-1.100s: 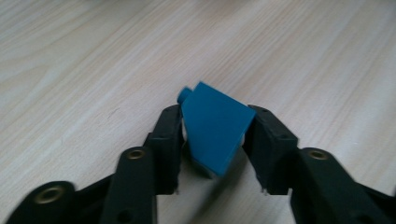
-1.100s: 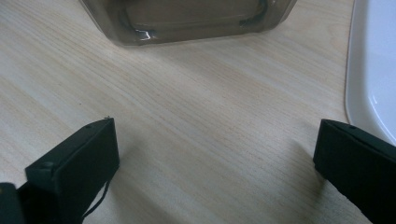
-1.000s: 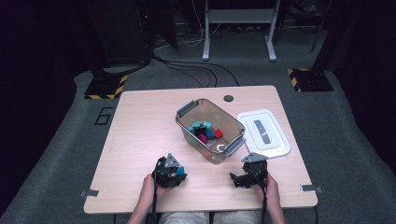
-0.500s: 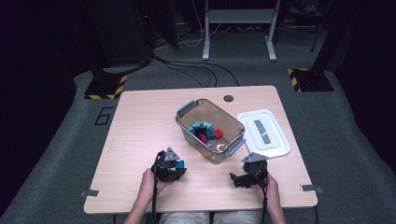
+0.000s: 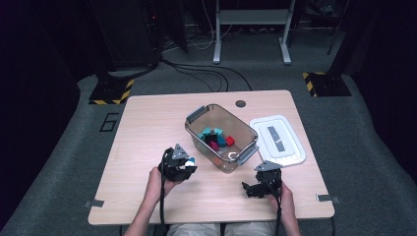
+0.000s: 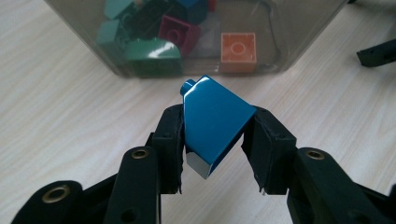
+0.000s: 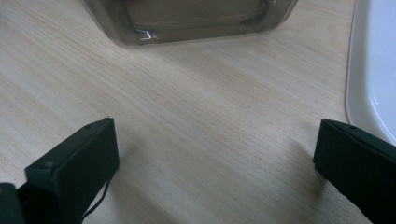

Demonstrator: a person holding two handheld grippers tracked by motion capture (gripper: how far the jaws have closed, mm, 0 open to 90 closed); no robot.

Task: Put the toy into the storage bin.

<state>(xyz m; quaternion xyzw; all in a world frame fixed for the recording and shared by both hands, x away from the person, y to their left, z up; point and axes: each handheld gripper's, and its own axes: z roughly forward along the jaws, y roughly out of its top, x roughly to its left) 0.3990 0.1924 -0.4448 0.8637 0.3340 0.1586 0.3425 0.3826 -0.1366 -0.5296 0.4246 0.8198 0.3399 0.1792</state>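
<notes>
The left gripper (image 6: 215, 135) is clamped on a blue brick (image 6: 215, 123), frame centre, just below the clear bin (image 5: 221, 135). Carry it level over the rim before releasing (right gripper (image 7: 215, 149) gapes, idle).

A lab or test room: a pale wooden table (image 5: 147, 128) stands on grey carpet (image 5: 74, 162), yellow-black hazard-striped stand feet (image 5: 112, 92) at ten and two o'clock, black cables (image 5: 196, 73) trailing at twelve o'clock.

The blue brick (image 6: 215, 122) is gleaming as glossy plastic; the desk (image 6: 60, 116) is showing pale matt wood grain; the bin (image 5: 196, 129), at its twelve o'clock, is looking like clear smooth plastic.
</notes>
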